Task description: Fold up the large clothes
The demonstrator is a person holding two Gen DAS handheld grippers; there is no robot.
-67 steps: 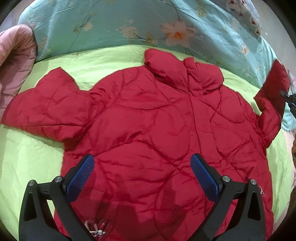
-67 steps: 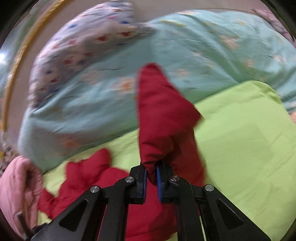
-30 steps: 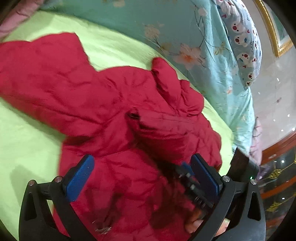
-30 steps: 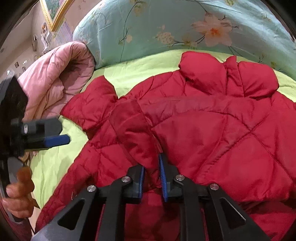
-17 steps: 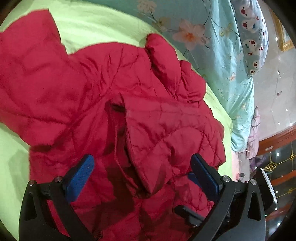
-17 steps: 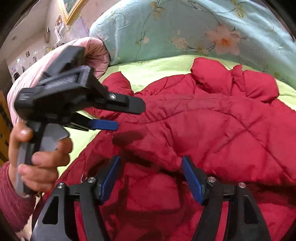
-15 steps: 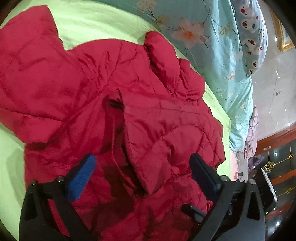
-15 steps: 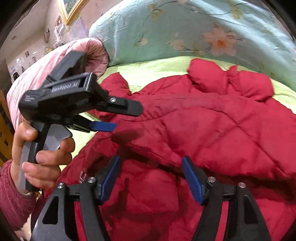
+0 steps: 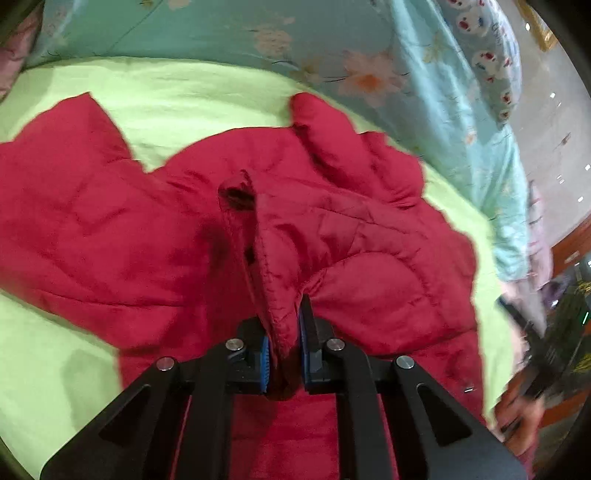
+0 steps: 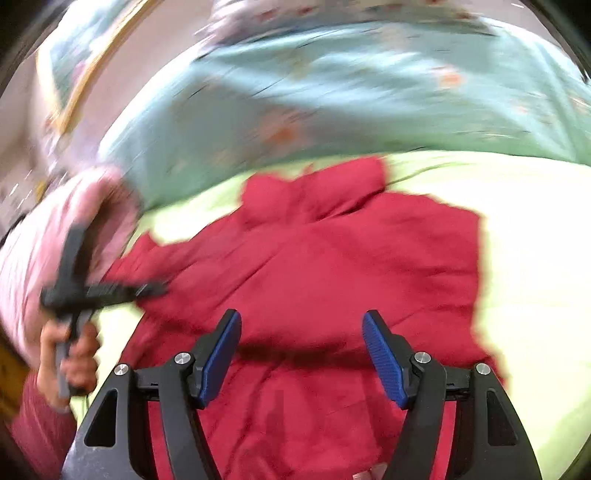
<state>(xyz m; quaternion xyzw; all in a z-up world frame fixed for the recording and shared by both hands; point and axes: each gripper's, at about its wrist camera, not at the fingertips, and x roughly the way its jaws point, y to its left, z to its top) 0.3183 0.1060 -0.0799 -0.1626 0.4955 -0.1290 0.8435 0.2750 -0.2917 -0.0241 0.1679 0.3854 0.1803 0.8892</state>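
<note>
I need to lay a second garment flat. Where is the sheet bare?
Bare green sheet lies right of the red jacket, and a strip lies between jacket and floral quilt. The middle is crowded by the jacket.

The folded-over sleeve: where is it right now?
In the left wrist view the sleeve lies across the middle of the red jacket, below its collar, with its cuff edge pinched in the left gripper.

- Lime-green bedsheet point(image 9: 192, 92) spread flat.
- Teal floral quilt point(image 9: 229, 33) heaped along its far edge.
- Pink blanket point(image 10: 29, 251) bunched at one side.
- Patterned pillow point(image 9: 487, 62) behind the quilt.
</note>
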